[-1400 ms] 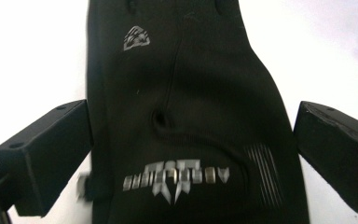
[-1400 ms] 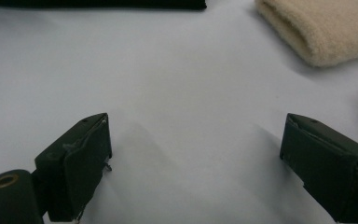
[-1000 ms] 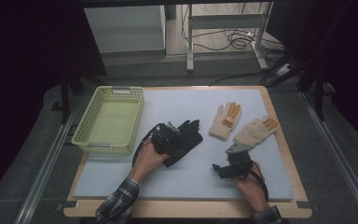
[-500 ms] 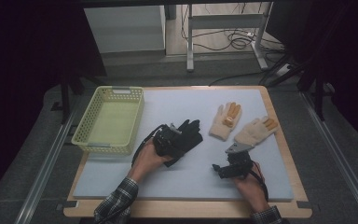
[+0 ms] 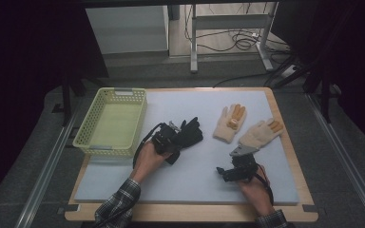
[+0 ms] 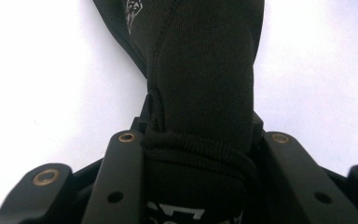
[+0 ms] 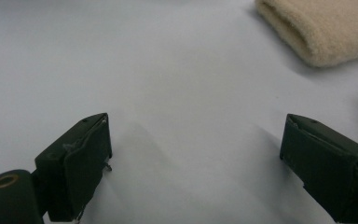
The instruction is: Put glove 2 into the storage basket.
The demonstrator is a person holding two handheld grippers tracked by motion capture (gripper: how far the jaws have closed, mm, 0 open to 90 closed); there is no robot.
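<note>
My left claw [image 5: 171, 140] has just closed its jaws on the cuff of the black fabric glove [image 5: 188, 134], which lies mid-tabletop on the pale grey mat [image 5: 180, 175], right of the yellow-green plastic basket [image 5: 111, 124]. My right claw [image 5: 231, 172] rests wide open and empty, near the cream knitted glove [image 5: 260, 134].

A basket [image 5: 111, 124] stands at the mat's [image 5: 190, 187] left edge, toward the far corner. Right of it, near the middle, lies a dark glove [image 5: 188, 134]. Two knit gloves sit toward the far right corner, one [image 5: 229, 123] left of the other [image 5: 260, 134], just beside it.
</note>
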